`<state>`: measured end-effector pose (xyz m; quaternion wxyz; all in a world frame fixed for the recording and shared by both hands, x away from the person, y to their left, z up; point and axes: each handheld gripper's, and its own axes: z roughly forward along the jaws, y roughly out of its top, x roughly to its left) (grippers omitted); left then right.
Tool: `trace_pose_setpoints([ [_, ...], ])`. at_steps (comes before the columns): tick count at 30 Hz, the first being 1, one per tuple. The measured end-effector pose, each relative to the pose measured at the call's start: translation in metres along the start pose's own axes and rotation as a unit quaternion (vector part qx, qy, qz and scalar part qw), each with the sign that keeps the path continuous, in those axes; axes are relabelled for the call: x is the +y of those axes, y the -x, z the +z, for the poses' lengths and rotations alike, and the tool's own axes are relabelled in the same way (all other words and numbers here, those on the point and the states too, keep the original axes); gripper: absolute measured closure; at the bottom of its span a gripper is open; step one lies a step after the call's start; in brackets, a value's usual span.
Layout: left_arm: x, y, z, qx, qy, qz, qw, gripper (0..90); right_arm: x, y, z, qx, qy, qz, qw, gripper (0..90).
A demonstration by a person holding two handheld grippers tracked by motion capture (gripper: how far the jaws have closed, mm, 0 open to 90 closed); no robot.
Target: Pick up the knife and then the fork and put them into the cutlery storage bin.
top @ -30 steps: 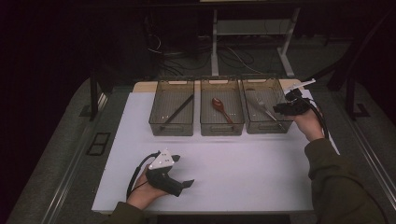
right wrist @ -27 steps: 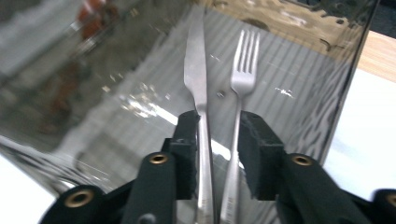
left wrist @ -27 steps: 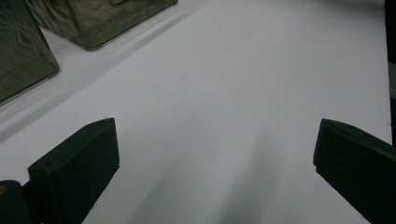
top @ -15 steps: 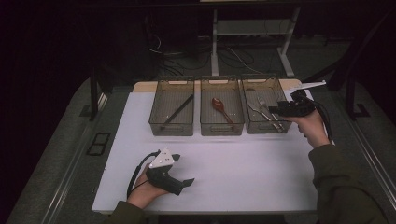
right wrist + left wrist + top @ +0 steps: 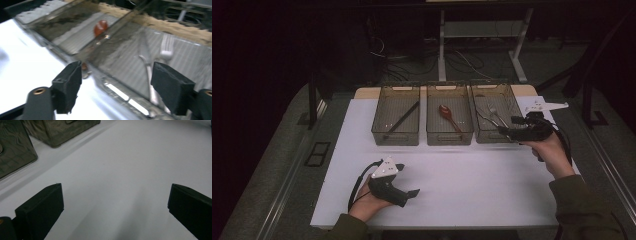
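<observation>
Three clear bins stand in a row at the back of the white table: the left bin [image 5: 395,121] holds a black stick, the middle bin [image 5: 449,120] a red-brown spoon [image 5: 448,115], the right bin [image 5: 495,119] a silver fork [image 5: 494,114]. My right gripper [image 5: 506,131] hovers at the right bin's front right corner, open, nothing between its jaws. In the right gripper view the fork [image 5: 166,47] and spoon [image 5: 100,27] lie behind the bin walls. My left gripper [image 5: 412,194] rests low over the table's front left, open and empty [image 5: 115,205].
The white table top [image 5: 472,175] spreads between the bins and the front edge. Beyond the table are a dark floor, cables and a desk frame [image 5: 482,35]. A wooden strip [image 5: 362,93] edges the table's back.
My right gripper has pulled back and down from over the right bin to its front right corner. The left gripper has stayed put.
</observation>
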<state>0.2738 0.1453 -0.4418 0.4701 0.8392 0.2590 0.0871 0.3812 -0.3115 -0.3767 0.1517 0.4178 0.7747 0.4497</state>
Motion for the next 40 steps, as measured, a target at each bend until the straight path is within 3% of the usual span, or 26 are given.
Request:
trace_pose_setpoints([
  [10, 0.001, 0.001, -0.001, -0.004, 0.002, 0.004, 1.0, 0.0, -0.026, -0.035, -0.01, 0.045, 0.037, -0.013, 0.9982, 16.7],
  [16, 0.001, 0.002, -0.002, -0.004, 0.002, 0.006, 1.0, 0.0, -0.047, -0.054, -0.013, 0.051, 0.034, -0.032, 0.9976, 13.1],
  [20, 0.001, 0.003, -0.003, -0.004, 0.005, 0.006, 1.0, 0.0, -0.065, -0.065, -0.018, 0.051, 0.035, -0.032, 0.9975, 12.9],
  [31, 0.001, 0.003, -0.004, 0.0, 0.006, 0.004, 1.0, 0.0, -0.098, -0.08, -0.02, 0.063, 0.019, -0.037, 0.9971, 12.8],
  [35, 0.0, 0.003, -0.005, 0.002, 0.005, 0.004, 1.0, 0.0, -0.109, -0.083, -0.019, 0.046, 0.001, -0.049, 0.9977, 12.8],
  [40, 0.0, 0.002, -0.005, 0.004, 0.0, 0.008, 1.0, 0.0, -0.113, -0.079, -0.024, 0.039, 0.008, -0.049, 0.998, 12.7],
])
